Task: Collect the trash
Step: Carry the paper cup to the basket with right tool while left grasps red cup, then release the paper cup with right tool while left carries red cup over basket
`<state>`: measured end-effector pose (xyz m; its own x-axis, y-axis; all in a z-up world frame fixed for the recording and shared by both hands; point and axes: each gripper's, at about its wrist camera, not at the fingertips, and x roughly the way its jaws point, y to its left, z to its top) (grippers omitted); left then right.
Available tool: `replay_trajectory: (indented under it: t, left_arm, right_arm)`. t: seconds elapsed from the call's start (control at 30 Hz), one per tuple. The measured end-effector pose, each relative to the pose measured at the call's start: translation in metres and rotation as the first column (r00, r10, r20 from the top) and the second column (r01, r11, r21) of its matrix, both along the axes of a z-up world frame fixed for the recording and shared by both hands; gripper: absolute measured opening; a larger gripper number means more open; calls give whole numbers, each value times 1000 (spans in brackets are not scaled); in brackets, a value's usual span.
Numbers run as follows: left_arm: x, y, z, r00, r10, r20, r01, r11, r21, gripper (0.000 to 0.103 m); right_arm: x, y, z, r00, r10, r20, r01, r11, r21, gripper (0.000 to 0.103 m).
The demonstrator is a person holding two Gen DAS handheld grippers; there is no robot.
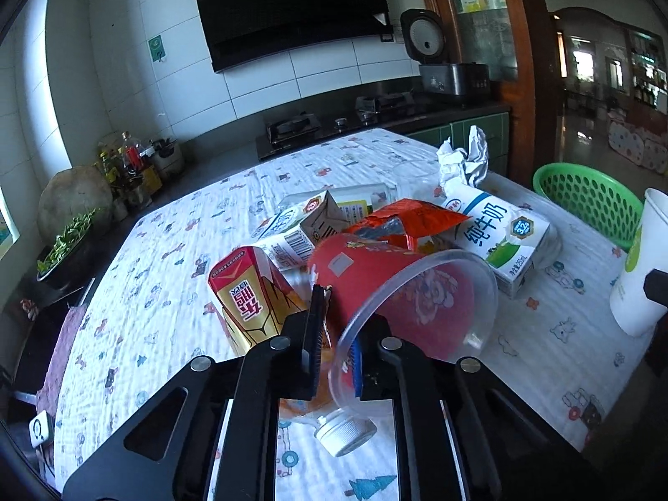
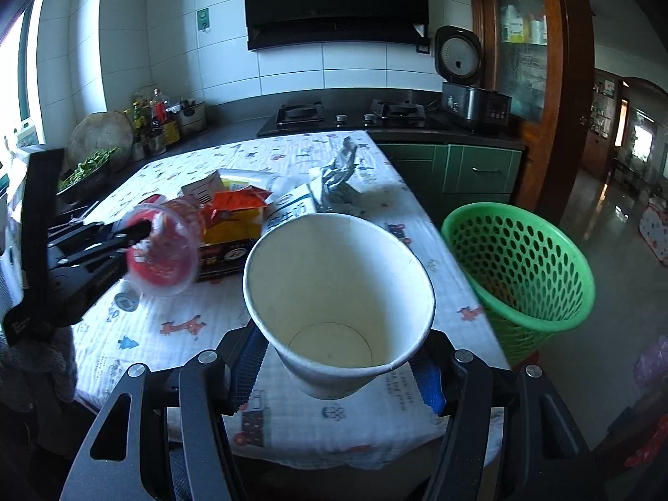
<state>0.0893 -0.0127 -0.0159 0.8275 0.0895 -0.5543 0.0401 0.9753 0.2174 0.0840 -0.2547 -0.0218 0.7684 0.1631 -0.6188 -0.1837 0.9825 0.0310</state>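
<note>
left wrist view alone shows left tool (image 1: 336,359) pinching clear cup's (image 1: 417,296) rim.

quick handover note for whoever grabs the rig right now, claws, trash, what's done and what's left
Left claw: shut on the rim of the clear plastic cup.
Right claw: shut on the white paper cup, near the green basket beside the table.
Done: nothing visible in the basket.
Left: drop both cups in, then the milk carton, red wrapper, crumpled paper and drink boxes on the table.
</note>
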Motion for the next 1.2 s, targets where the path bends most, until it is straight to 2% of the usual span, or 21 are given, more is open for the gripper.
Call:
replay_trajectory:
  t: [0.07,0.23,0.47,0.6,0.77,1.0,1.2]
  left_arm:
    - [-6,2,8,1000,-15,15,15,1000,-17,5]
    - [-15,3,28,998,-60,38,62,995,-75,5]
    - [-16,-4,52,987,-146,65,156,974,-167,5]
    - [-3,-18,58,977,-204,54,211,954,-212,5]
    - [15,-43,64,965,-257,62,264,941,-211,5]
    - [48,-85,67,939,-343,41,342,906,-249,5]
    - [80,-127,64,920,-393,13,382,885,-267,5]
  right_arm:
    - [4,-10,2,1000,-17,6,17,1000,-1,60]
    - [18,-42,6,996,-84,10,84,996,-1,60]
    - [55,-98,1,980,-201,-12,201,980,-11,60]
    - [78,-125,-11,967,-253,-37,252,967,-24,60]
    - [104,-153,-26,952,-299,-72,296,954,-43,60]
    - [132,-181,-46,939,-324,-119,319,946,-55,61]
    - [138,-194,-58,934,-329,-139,326,944,-47,69]
